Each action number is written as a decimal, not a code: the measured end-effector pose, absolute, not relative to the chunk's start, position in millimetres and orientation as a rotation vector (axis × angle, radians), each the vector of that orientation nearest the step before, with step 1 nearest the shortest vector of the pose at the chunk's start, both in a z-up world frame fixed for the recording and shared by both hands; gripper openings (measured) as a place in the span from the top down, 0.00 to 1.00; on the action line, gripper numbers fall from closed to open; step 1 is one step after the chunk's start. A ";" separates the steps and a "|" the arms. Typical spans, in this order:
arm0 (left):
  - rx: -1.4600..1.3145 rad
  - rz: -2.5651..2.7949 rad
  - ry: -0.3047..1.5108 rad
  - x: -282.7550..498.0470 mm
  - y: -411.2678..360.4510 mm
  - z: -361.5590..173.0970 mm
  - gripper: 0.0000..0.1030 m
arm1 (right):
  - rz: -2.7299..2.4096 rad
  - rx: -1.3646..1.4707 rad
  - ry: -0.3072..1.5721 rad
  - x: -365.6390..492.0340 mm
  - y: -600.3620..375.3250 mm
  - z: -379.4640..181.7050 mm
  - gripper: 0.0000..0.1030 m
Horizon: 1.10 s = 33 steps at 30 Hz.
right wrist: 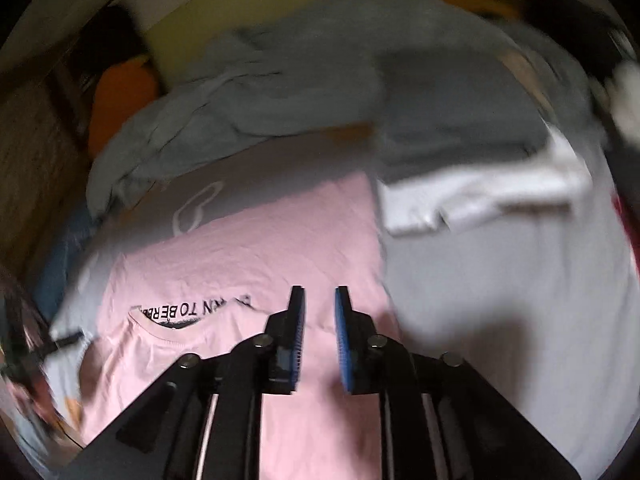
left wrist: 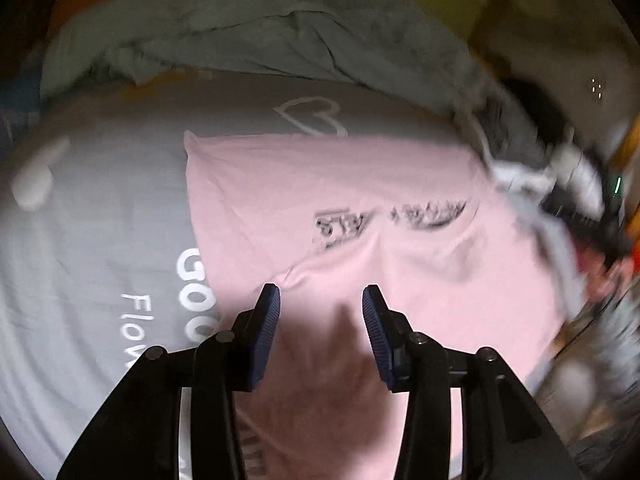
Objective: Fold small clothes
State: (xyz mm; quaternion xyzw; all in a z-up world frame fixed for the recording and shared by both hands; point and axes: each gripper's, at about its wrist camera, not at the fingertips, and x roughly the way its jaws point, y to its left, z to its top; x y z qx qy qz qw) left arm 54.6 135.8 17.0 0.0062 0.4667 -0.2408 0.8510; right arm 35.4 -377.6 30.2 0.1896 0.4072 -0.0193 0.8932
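Observation:
A pink T-shirt (left wrist: 320,184) with black lettering lies flat on a grey bedsheet (left wrist: 100,220) with white print. In the right wrist view the pink T-shirt (right wrist: 248,248) shows its neckline at lower left. My left gripper (left wrist: 321,294) hovers over the shirt's near part, its jaws apart with nothing between the pads. My right gripper (right wrist: 320,294) is above the shirt's right edge, its blue pads a narrow gap apart, with no cloth caught between them.
A crumpled grey-green garment (left wrist: 256,32) lies behind the shirt, also the grey-green garment (right wrist: 320,92) in the right wrist view. A folded white cloth (right wrist: 476,196) rests on the bedsheet (right wrist: 520,288) to the shirt's right. Blurred dark and white objects (left wrist: 560,168) sit at the right.

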 end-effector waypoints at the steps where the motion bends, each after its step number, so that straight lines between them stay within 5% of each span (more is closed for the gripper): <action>1: 0.046 -0.495 0.984 52.6 132.5 13.4 0.59 | -0.058 0.405 0.859 32.9 -382.5 26.0 0.81; 5: 0.138 -0.388 1.005 58.2 130.0 -9.4 0.61 | -0.155 0.295 0.880 25.0 -389.2 20.9 0.71; 7: 0.230 -0.322 0.959 55.8 125.6 -15.7 0.86 | -0.134 0.286 0.903 25.9 -389.0 17.6 0.58; 11: 0.113 -0.232 0.935 59.7 145.2 -11.9 0.94 | 0.022 0.236 1.061 33.3 -378.8 -4.9 0.49; 12: 0.078 -0.219 0.935 61.8 151.5 -10.8 0.94 | -0.011 0.191 1.072 34.7 -374.0 -10.3 0.51; 16: 0.107 -0.184 0.960 67.9 152.6 -18.3 0.93 | -0.120 0.096 1.039 39.0 -369.6 -15.3 0.89; 20: 0.177 -0.162 0.940 64.6 144.1 -19.3 0.86 | -0.409 -0.129 0.986 45.4 -371.8 -19.1 0.89; 22: 0.097 -0.167 0.940 62.7 152.1 -15.4 0.73 | -0.379 0.079 1.007 43.0 -397.5 -16.8 0.89; 25: -0.041 -0.169 0.918 55.5 168.9 -6.0 0.72 | -0.276 0.402 0.962 27.6 -435.5 -5.7 0.89; 28: -0.056 -0.194 0.849 37.9 165.9 8.0 0.72 | -0.249 0.425 0.883 9.6 -440.4 9.2 0.88; 33: 0.021 -0.249 0.720 13.7 143.4 31.9 0.72 | -0.243 0.344 0.827 -19.8 -409.8 15.7 0.66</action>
